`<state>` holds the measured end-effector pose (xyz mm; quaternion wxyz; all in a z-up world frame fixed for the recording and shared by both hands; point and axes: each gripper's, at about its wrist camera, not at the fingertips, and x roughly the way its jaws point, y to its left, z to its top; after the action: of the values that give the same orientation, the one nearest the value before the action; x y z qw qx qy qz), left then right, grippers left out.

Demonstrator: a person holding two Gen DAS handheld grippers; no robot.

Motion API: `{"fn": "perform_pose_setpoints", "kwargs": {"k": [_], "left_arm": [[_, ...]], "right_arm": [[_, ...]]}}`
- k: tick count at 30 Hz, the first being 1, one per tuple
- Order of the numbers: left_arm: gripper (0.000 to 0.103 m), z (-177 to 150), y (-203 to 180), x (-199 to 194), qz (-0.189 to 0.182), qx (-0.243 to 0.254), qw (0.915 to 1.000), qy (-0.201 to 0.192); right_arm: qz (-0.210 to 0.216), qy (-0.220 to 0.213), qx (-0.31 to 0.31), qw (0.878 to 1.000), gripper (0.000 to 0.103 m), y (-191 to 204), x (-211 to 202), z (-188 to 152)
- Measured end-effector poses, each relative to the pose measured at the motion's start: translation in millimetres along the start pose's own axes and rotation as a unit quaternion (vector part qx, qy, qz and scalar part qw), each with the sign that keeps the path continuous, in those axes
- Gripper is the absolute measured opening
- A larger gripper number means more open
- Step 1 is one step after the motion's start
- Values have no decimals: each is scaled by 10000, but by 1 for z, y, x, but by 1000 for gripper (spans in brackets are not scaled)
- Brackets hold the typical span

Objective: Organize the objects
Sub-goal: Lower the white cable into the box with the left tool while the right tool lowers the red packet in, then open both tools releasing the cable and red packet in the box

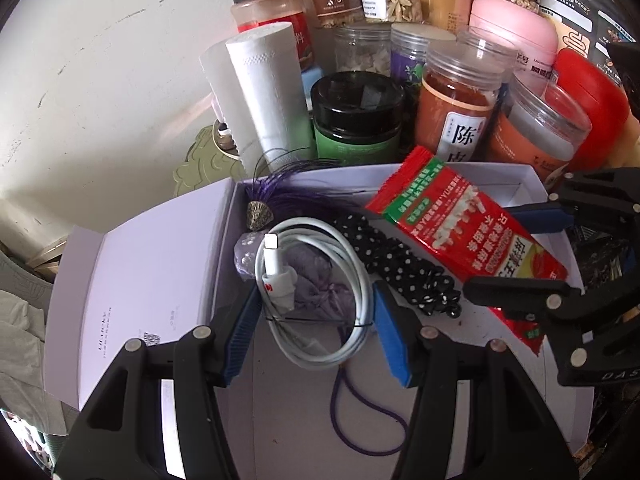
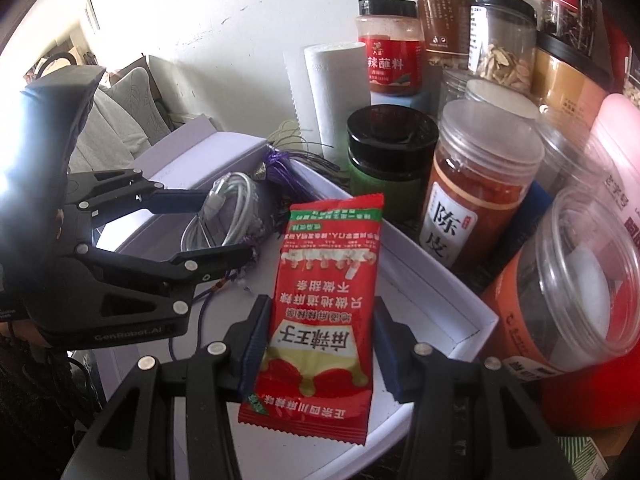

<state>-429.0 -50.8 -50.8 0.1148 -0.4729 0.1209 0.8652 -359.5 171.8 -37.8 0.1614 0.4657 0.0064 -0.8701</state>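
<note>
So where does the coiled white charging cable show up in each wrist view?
Left wrist view: the coiled white charging cable lies lower centre, between the left gripper's blue pads, inside the shallow white cardboard box.
Right wrist view: the cable sits left of centre, between the left gripper's fingers.
Shared landmark: the red snack packet, right of the cable in both views.

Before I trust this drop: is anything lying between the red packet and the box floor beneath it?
Partly. The red packet, held in the right gripper, hangs over the white box; the polka-dot fabric lies beside and partly under it.
</note>
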Motion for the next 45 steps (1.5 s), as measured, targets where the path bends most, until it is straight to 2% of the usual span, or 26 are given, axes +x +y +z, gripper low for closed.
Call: {"fn": "perform_pose_setpoints", "kwargs": {"k": [3,15,17,22,28,35,37,45], "left_arm": [[54,-3,0,8,-101,-27,9999,104],[55,-7,0,10,53,-66,9997,241],[56,-8,-1,10,91,-57,9996,274],[57,-6,-4,10,162,-91,9994,281],[67,-3,-10,-12,291,2,9996,50],[67,3,-16,-42,466,35,9989,-95],[67,-4,-16,-59,508,24,9986,-151],[67,1,-20,-105,662,-27,9971,-364]], "right_arm": [[15,43,41,10000,49,-1,5,0],[-9,206,170,9996,50,-5,14,-1],[-15,217,194,9996,59,-6,13,-1],[-79,187,230,9995,60,-6,9,-1],[-173,143,193,9996,60,0,-3,-1],[-396,13,76,9992,60,12,-30,2],[-432,-41,56,9990,60,16,-41,3],[-523,-338,-31,9981,60,26,-79,5]]}}
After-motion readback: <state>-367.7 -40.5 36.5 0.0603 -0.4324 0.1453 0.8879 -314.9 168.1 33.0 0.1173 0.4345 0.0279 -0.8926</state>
